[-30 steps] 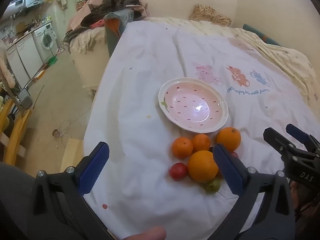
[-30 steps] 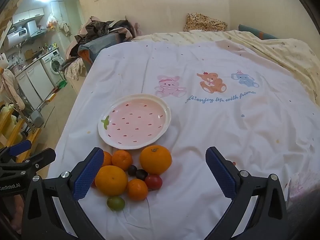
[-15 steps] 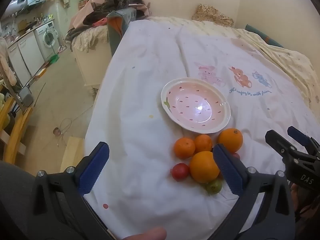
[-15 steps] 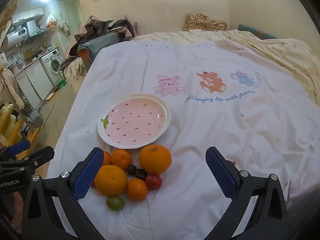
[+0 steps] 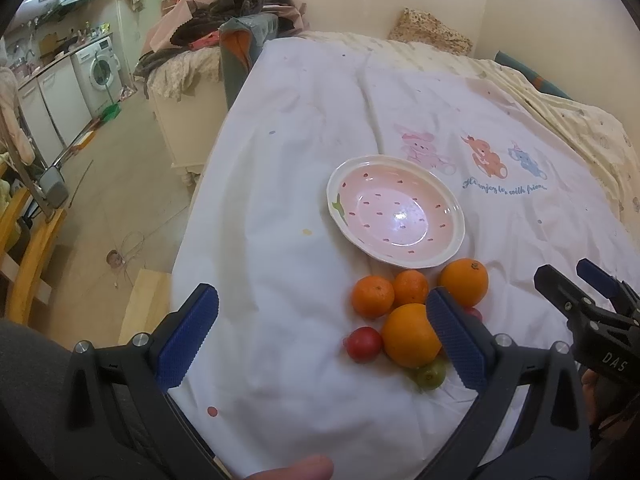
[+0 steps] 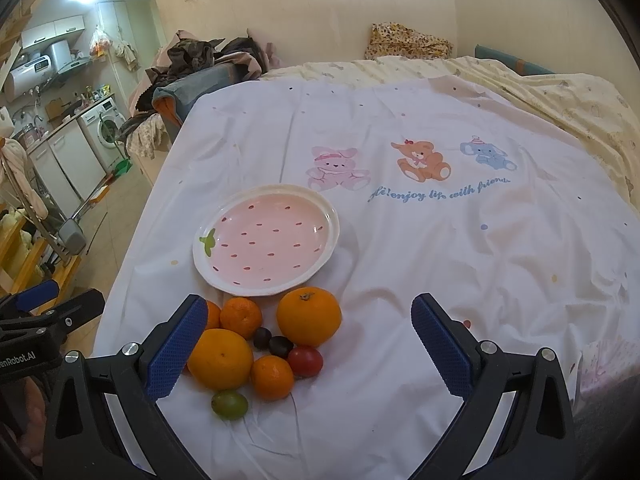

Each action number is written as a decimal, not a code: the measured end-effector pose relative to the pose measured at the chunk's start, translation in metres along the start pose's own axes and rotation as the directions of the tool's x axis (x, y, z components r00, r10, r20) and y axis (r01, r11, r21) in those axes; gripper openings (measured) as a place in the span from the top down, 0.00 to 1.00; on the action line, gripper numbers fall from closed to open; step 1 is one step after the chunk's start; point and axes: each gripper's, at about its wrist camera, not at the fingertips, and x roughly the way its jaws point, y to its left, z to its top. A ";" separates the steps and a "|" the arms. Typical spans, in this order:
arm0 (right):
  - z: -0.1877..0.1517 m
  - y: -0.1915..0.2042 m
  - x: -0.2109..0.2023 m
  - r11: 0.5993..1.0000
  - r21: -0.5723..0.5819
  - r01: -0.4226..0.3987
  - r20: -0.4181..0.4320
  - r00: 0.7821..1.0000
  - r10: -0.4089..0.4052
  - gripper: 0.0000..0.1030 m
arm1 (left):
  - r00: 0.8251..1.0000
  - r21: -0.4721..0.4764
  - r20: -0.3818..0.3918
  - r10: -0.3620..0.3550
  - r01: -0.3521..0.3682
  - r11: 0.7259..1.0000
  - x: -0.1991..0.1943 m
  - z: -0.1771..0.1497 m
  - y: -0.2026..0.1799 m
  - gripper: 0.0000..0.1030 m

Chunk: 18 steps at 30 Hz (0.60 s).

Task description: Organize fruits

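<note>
A pink strawberry-pattern plate [image 5: 452,248] [image 6: 328,248] lies empty on the white sheet. In front of it sits a cluster of fruit: two large oranges [image 6: 309,315] [image 6: 220,358], several small mandarins [image 6: 241,317], a red tomato [image 6: 305,361], two dark grapes [image 6: 272,342] and a green fruit [image 6: 229,404]. In the left wrist view the large orange [image 5: 410,334], a tomato [image 5: 363,344] and the green fruit [image 5: 431,374] show. My left gripper [image 5: 320,336] is open, left of the cluster. My right gripper [image 6: 308,348] is open above the cluster.
The white sheet [image 6: 440,240] with cartoon animals covers a bed. Its left edge drops to the floor [image 5: 112,200]. Clothes [image 5: 236,4] are piled at the far left corner. A washing machine [image 5: 100,68] and wooden chair [image 5: 28,248] stand at left.
The left gripper has drifted slightly, so the plate and fruit sit a little further right and lower in its view. The right gripper view is almost unchanged.
</note>
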 end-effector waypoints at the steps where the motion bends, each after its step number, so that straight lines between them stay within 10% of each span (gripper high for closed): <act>1: -0.001 0.002 0.000 1.000 -0.001 0.000 0.000 1.000 0.000 0.00 | 1.000 0.000 -0.001 0.000 0.000 1.000 0.000 0.000 0.000 0.01; 18: 0.000 0.001 0.000 1.000 -0.001 0.002 -0.001 1.000 -0.002 0.00 | 1.000 0.001 0.003 0.000 0.000 1.000 0.001 0.000 0.000 0.01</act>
